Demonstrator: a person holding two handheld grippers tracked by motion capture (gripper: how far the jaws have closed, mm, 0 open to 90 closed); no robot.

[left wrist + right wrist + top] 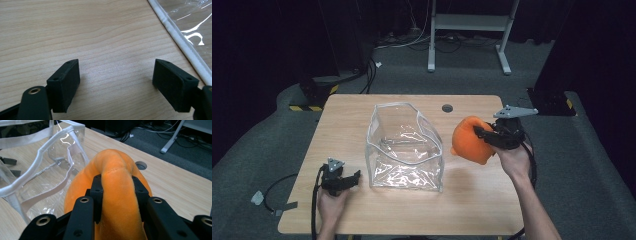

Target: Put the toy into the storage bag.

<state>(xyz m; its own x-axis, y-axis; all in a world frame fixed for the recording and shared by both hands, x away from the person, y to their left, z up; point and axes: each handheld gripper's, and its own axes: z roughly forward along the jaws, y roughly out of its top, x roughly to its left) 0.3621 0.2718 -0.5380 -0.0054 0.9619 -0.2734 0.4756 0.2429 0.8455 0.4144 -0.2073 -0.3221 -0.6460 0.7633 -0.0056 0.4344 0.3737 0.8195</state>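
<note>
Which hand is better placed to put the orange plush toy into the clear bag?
Right. The right gripper already pinches the orange plush toy beside the clear bag; the left gripper rests open on the table.

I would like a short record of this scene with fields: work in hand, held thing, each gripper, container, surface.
work in hand: bringing an orange plush toy toward a clear plastic bag
held thing: the toy, pinched and lifted off the table
right gripper: shut on the toy, right of the bag
left gripper: open, holding nothing, low over the wood beside the bag
container: bag upright, mouth open
surface: wooden table
</note>
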